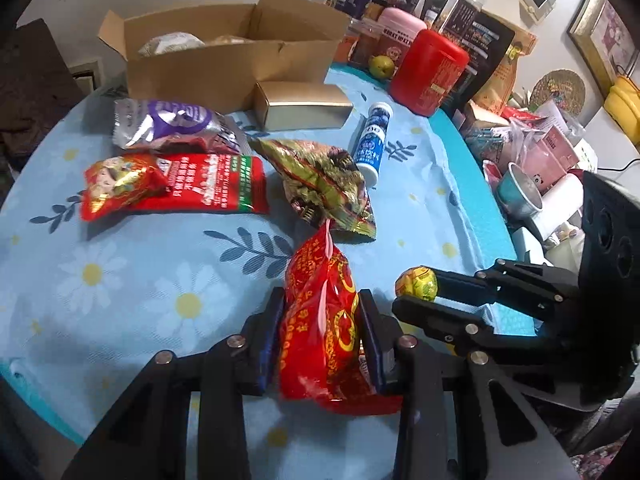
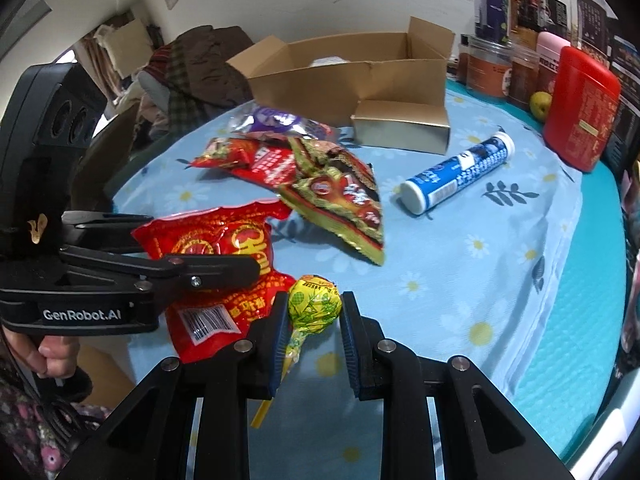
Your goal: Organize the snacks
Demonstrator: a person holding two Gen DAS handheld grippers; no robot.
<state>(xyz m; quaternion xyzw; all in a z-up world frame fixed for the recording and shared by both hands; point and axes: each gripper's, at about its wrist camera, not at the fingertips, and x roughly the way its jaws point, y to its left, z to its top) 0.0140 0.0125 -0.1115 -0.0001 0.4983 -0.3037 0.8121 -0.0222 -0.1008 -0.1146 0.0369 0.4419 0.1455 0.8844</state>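
1. While its jaws clamp a red snack packet (image 1: 324, 336) at lower centre of its own view, the left gripper (image 1: 322, 312) keeps it above the floral tablecloth (image 1: 120, 272).
2. Right gripper (image 2: 314, 320) pinches a yellow lollipop (image 2: 315, 300), lower centre.
3. Cardboard box (image 1: 224, 68) sits upper left.

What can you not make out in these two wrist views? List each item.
- Cardboard box contents: both views, walls hide most.
- Red snack bag lower end: left wrist view, left gripper covers it.
- Lollipop stick end: right wrist view, right gripper hides it.
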